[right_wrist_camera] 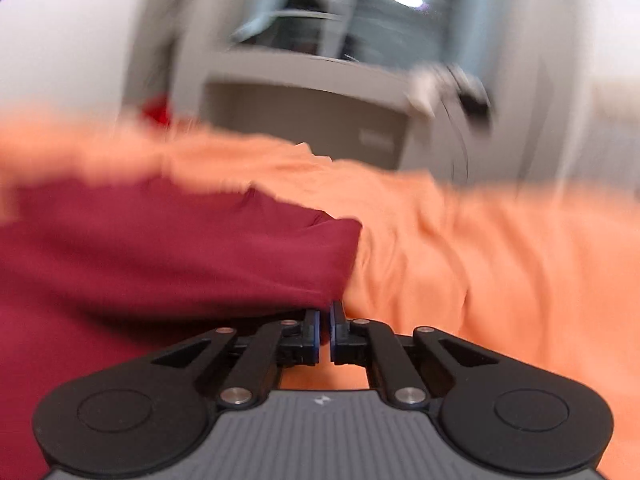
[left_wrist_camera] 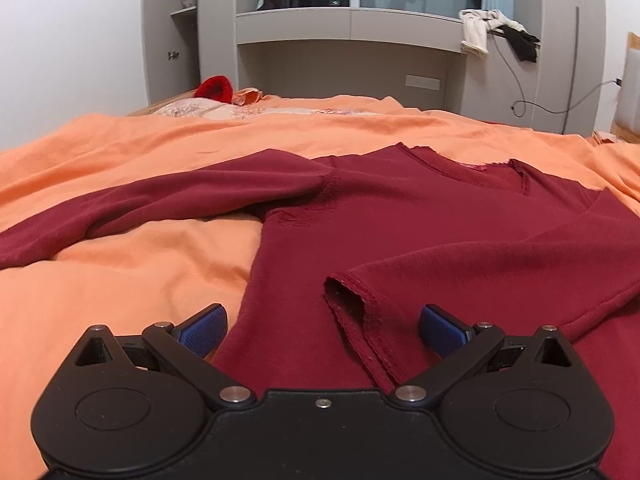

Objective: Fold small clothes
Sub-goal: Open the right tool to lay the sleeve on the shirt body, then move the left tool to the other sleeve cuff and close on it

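1. Both grippers were in my view. On the left gripper (left_wrist_camera: pixel 322 330) I saw the blue pads (left_wrist_camera: pixel 204 330) spread wide with nothing clamped; a folded-in sleeve cuff (left_wrist_camera: pixel 352 312) of the dark red long-sleeved shirt (left_wrist_camera: pixel 440 232) lay between them, untouched. On the right gripper (right_wrist_camera: pixel 325 326) the fingers had come together to a sliver, apparently pinching the shirt (right_wrist_camera: pixel 160 248) by its edge at the tips, though blur kept me from being sure.
2. I saw the shirt spread on the orange bedsheet (left_wrist_camera: pixel 120 272), neckline away from me, one sleeve (left_wrist_camera: pixel 140 208) stretched out left, the other folded over the body.
3. Open sheet lay left of the shirt's side edge and beyond the neckline; the bed ended near a grey cabinet unit (left_wrist_camera: pixel 348 28). The right wrist view showed bare sheet (right_wrist_camera: pixel 500 260) to the right.
4. My count: one shirt, two sleeves, two grippers, one red knitted item (left_wrist_camera: pixel 214 88) by the far edge, and a few cloths (left_wrist_camera: pixel 496 32) hanging on a rail.
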Action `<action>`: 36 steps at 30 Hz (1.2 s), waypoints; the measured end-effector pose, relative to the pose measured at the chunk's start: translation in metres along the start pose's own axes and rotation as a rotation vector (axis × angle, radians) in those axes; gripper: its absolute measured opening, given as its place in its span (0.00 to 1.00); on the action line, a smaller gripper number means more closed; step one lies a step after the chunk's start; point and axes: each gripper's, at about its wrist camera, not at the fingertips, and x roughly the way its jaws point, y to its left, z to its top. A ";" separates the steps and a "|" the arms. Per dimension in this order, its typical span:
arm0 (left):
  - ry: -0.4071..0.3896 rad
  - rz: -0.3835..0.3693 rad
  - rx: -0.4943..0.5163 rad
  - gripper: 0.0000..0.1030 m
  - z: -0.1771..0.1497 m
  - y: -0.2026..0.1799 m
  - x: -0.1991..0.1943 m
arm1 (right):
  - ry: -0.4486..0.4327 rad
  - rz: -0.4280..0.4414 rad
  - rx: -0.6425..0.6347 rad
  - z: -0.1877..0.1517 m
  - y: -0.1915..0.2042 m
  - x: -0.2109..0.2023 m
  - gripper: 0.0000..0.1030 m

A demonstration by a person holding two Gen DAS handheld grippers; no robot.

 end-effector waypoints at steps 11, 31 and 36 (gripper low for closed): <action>-0.025 -0.001 0.114 0.99 -0.009 -0.019 -0.009 | 0.070 -0.027 0.111 -0.012 -0.021 0.006 0.17; -0.026 -0.006 0.109 0.99 -0.009 -0.017 -0.010 | 0.076 -0.102 -0.064 -0.014 0.021 0.024 0.88; -0.025 -0.011 0.107 0.99 -0.011 -0.016 -0.011 | 0.152 -0.097 -0.084 -0.024 0.020 0.035 0.91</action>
